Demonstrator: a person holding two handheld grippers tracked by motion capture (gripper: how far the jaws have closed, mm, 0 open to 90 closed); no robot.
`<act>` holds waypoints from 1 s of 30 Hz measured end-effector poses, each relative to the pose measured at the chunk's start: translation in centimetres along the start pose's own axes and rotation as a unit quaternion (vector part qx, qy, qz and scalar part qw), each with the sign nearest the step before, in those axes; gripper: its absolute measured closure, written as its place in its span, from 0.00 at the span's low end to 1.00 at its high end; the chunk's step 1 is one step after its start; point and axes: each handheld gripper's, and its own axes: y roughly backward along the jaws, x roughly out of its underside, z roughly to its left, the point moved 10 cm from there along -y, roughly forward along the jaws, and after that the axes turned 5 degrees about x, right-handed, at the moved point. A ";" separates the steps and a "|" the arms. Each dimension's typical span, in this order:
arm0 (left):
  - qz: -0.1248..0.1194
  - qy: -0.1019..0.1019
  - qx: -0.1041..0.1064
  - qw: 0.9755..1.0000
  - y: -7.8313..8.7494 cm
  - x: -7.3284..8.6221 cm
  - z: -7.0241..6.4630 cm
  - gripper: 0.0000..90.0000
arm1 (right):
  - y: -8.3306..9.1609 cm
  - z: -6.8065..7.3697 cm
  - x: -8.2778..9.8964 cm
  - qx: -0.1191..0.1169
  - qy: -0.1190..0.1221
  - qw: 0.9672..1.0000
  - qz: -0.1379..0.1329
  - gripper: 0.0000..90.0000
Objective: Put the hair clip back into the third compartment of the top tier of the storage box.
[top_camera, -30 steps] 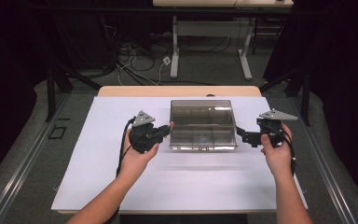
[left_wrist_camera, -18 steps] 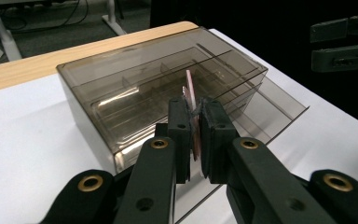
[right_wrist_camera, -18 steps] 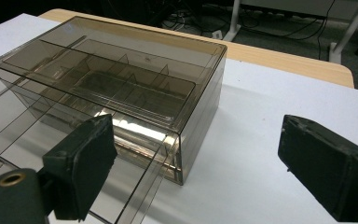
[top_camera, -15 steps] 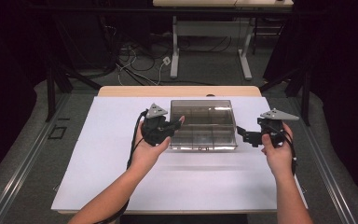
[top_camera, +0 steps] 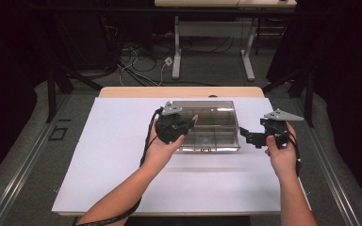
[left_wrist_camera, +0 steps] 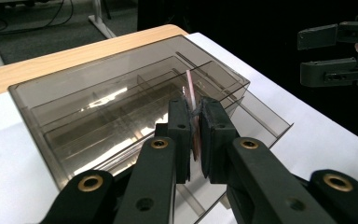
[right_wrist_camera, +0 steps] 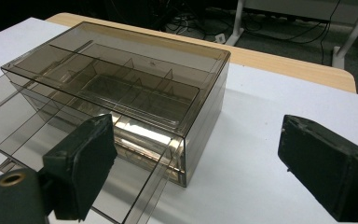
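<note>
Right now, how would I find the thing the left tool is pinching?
Find the white table, then the smoky see-through box on it. Above the box's left end, the left tool pinches a thin pinkish card, the only flat sliver standing on edge.

We take this for a lab or recording studio set up for handling trials. Our landmark is the pale wooden table with a white sheet over its top (top_camera: 122, 155), which stands alone in the middle. Black curtains (top_camera: 9, 94) hang to the left and right of it, closing the space off. Beyond its far edge, loose black and white cables with a white power strip (top_camera: 168, 61) lie across the grey carpeted floor (top_camera: 28, 169). Farther behind it stands a height-adjustable desk on white metal legs (top_camera: 176, 47). Metal rails (top_camera: 23, 160) run along the floor beside the table.
</note>
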 end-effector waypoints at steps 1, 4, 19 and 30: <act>0.002 0.001 0.003 1.000 -0.1 0.0 -0.1 0.93 | 0.1 0.1 0.0 -0.003 0.002 1.000 0.000 0.12; -0.002 0.003 0.007 1.000 -0.7 -0.2 -0.5 0.93 | 0.2 0.2 -0.2 -0.004 -0.002 1.000 -0.001 0.12; 0.003 0.008 0.029 1.000 -3.2 -0.3 -2.2 0.93 | 0.6 0.6 -0.6 -0.006 0.007 1.000 -0.010 0.12; 0.012 0.008 0.040 0.999 -4.9 0.2 -3.3 0.93 | 0.8 0.6 -0.8 -0.009 0.010 1.000 -0.014 0.12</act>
